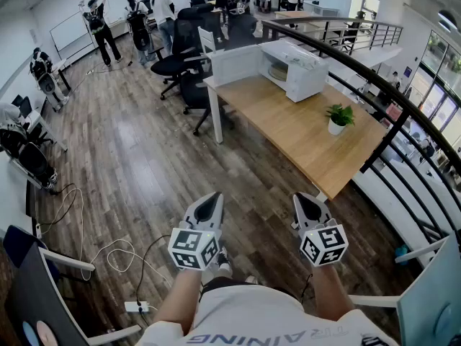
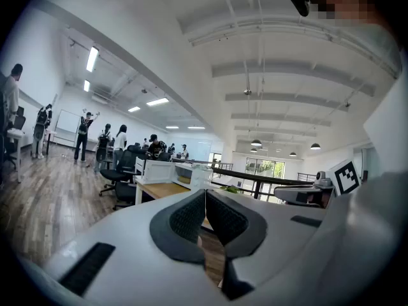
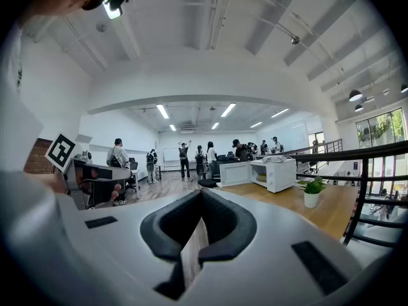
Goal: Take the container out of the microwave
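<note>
head view, left tongs (image 1: pixel 209 203), right tongs (image 1: pixel 307 203) closed

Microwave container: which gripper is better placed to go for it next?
Right, marginally. Left gripper and right gripper are both shut, empty and far off, but the open microwave stands ahead to the right.

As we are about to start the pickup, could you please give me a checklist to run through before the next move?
1. Microwave door open: ok, it is swung wide.
2. Container visible inside: ok, a pale shape sits in the cavity, details too small to tell.
3. Left hand-held gripper empty: ok, jaws together on nothing.
4. Right hand-held gripper empty: ok, jaws together on nothing.
5. Microwave within reach: not ok, both grippers are over the floor, well short of the table.
6. Potted plant out of the way: ok, it stands apart from the microwave.
</note>
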Tool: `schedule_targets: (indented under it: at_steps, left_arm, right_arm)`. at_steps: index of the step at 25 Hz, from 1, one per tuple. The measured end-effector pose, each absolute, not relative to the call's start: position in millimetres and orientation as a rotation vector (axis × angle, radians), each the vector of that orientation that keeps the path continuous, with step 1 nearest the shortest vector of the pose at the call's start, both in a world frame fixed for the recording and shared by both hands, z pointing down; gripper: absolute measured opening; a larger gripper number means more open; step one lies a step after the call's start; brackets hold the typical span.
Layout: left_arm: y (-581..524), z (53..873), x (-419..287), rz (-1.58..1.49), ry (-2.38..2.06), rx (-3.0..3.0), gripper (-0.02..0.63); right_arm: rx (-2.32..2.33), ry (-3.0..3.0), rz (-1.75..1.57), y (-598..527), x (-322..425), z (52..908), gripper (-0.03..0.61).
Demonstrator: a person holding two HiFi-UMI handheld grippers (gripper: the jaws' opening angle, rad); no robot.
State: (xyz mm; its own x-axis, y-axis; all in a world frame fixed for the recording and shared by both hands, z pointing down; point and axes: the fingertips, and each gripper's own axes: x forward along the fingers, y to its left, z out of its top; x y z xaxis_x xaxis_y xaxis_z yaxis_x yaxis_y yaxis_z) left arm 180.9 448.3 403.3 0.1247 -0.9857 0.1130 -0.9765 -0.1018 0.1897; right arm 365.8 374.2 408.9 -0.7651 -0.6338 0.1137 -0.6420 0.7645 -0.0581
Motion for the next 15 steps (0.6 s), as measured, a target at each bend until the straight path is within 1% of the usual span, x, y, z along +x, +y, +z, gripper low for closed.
schedule_targets:
  at_steps: [15]
  left_arm:
    - [455, 407, 169, -0.061, -1.945, 2.168, 0.034]
  right_arm:
    - [1.035, -2.898, 0.12, 372, 351, 404, 0.021]
